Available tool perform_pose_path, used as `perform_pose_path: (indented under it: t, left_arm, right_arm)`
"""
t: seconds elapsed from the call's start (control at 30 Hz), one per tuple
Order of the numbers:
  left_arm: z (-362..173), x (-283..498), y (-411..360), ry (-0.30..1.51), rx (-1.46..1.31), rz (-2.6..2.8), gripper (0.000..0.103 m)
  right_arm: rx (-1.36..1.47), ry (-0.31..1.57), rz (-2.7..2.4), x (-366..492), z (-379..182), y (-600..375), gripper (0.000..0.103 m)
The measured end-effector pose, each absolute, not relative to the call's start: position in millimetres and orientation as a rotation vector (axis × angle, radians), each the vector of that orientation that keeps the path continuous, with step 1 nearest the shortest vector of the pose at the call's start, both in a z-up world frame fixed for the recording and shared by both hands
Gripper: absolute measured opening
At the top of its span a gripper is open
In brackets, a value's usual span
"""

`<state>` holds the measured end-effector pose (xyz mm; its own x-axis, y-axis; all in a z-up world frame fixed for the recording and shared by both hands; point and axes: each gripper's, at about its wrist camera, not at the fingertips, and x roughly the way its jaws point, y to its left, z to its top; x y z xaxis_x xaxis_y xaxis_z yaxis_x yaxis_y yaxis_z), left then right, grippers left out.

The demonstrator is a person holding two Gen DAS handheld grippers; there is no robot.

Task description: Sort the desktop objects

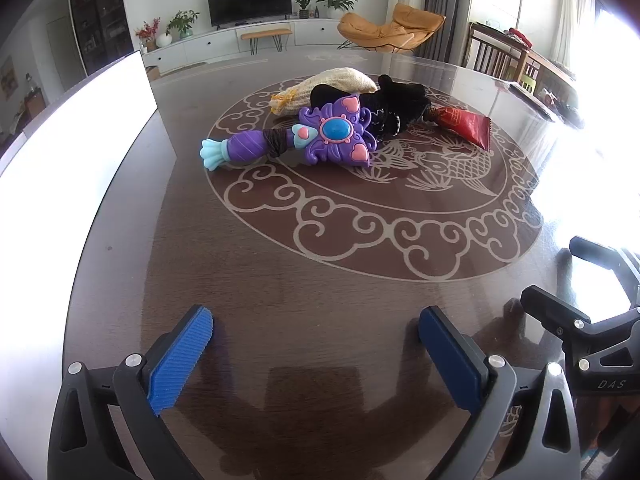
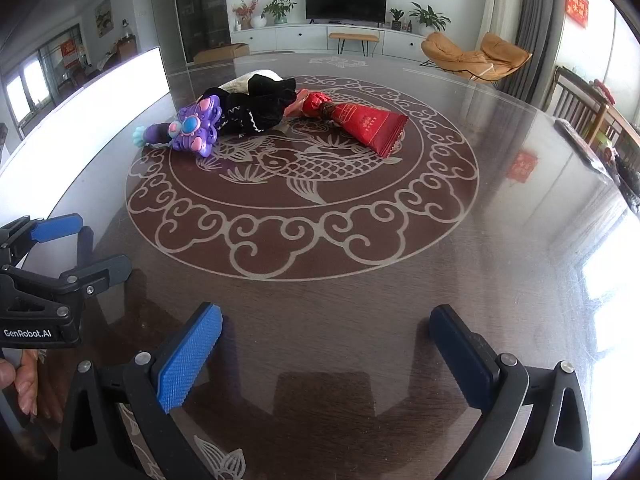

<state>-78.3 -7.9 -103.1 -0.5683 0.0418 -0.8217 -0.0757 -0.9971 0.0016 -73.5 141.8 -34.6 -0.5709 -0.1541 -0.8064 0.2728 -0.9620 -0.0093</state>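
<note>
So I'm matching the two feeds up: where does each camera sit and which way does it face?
Left wrist: on the left gripper, looking down over the table at the purple toy wand; right gripper at its right edge.
Right wrist: on the right gripper, same direction; left gripper and fingers at left.
Shared: wand, red packet, black cloth, TV.

A purple toy wand [image 1: 320, 136] with pink hearts lies flat, touching a crumpled black cloth [image 1: 376, 108]. Behind them lies a cream mesh pouch [image 1: 336, 84]; a red packet [image 1: 464, 124] lies at the right.
</note>
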Motion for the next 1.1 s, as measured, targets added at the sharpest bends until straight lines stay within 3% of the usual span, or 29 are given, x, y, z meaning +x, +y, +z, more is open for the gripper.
perform_pose_path:
  t: [0.6, 0.7, 0.87, 1.1]
  left_arm:
    - [-100.9, -87.7, -5.3, 0.099, -1.457, 2.659, 0.103]
    - [-86.7, -110.7, -15.1, 0.058, -1.484, 2.599, 0.103]
    - [-30.9, -161.5, -41.5, -0.051, -1.300, 2.703, 0.103]
    - [-55.8, -238.2, -46.5, -0.032, -1.408, 2.603, 0.103]
  right_arm:
    - [1.306, 0.194, -2.581, -73.9, -35.0, 141.8, 0.103]
    - [1.306, 0.194, -2.581, -74.0, -35.1, 141.8, 0.103]
    - [1.306, 0.194, -2.582, -74.1, -35.2, 141.8, 0.103]
    - [1.305, 0.194, -2.582, -74.2, -35.3, 141.7, 0.103]
